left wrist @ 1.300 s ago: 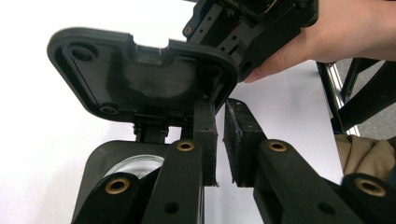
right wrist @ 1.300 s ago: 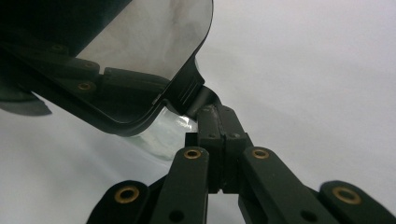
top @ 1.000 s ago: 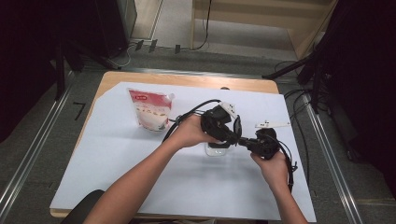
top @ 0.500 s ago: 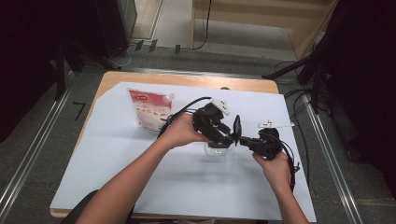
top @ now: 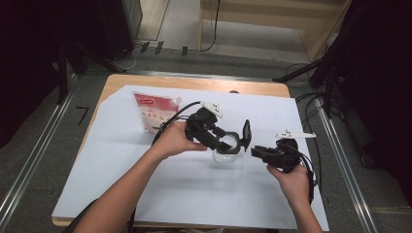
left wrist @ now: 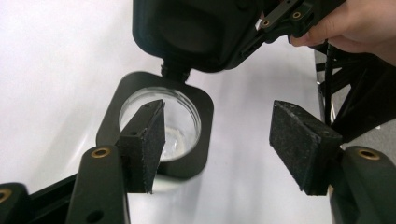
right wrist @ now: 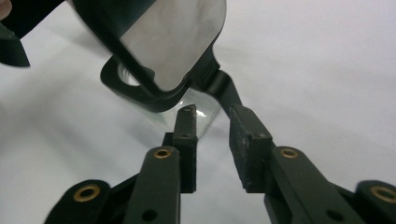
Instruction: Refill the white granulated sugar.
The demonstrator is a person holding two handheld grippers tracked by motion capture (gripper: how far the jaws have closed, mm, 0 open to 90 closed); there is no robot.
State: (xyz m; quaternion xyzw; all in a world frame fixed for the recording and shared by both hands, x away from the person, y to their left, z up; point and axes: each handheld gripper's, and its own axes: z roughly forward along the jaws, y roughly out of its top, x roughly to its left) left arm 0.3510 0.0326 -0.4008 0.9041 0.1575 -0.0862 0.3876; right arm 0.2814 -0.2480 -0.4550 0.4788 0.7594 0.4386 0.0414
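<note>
A clear glass container (top: pixel 224 154) with a black square-cornered collar and a hinged black lid (top: pixel 246 135) stands on the white sheet (top: pixel 145 194) covering the table, near its middle. The lid is swung up and stands open on the side toward the right gripper (top: pixel 257 150). In the high view the left gripper (top: pixel 228 144) lies directly over the container's open mouth, with the person's left hand (top: pixel 176 140) behind it. In the left gripper view the left gripper (left wrist: pixel 219 140) has its jaws spread wide, having just been opening; one pad (left wrist: pixel 148 140) overlaps the rim of the container (left wrist: pixel 159 123) in the picture and the other stands well to the side over bare sheet, and nothing is clamped between them. The raised lid (left wrist: pixel 196 32) rises beyond the jaws. The right gripper sits just beside the container on the lid side, held by the right hand (top: pixel 291 182). In the right gripper view the right gripper (right wrist: pixel 212 116) has its jaws parted by a narrow gap, having just been opening; the lid's hinge arm (right wrist: pixel 229 93) lies just ahead of the tips, not pressed by either pad, with the lid (right wrist: pixel 168 42) tilted above and the glass (right wrist: pixel 201 112) behind. A red and white pouch (top: pixel 153 114) lies well apart, at the far left of the sheet.
</note>
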